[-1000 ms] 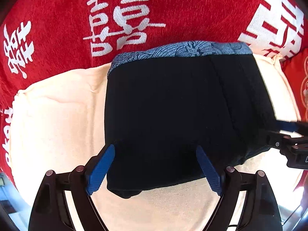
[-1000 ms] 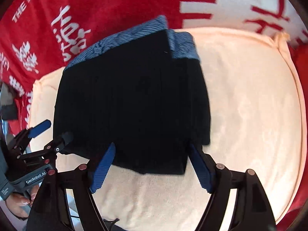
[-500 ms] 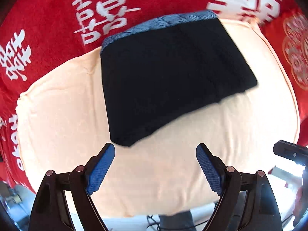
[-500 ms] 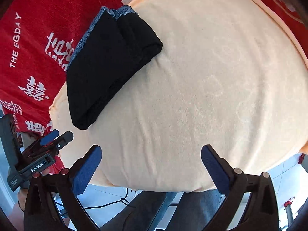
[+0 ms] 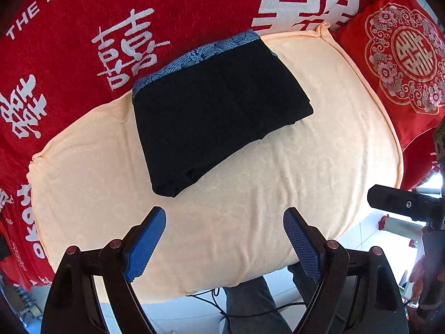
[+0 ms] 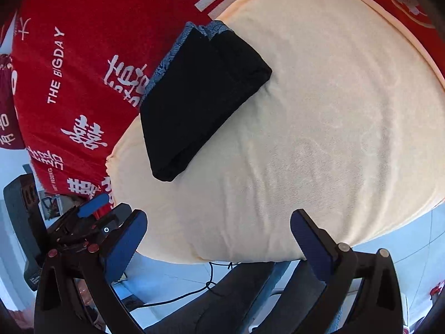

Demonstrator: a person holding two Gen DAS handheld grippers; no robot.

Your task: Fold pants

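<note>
One pants [image 5: 217, 105] bundle — two grippers.

A cream cushion [image 5: 278, 167] lies on a red cloth [image 5: 69, 55] with white characters and the words "THE BIG DAY". At the far right sits a red pillow [image 5: 403, 55] with a floral medallion. Near, below the cushion, a black cable [image 5: 217, 303] crosses the pale tiled floor [image 6: 403, 239].

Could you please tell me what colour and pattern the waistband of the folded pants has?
The waistband is blue with a pale wavy print, clearest in the left wrist view.
</note>
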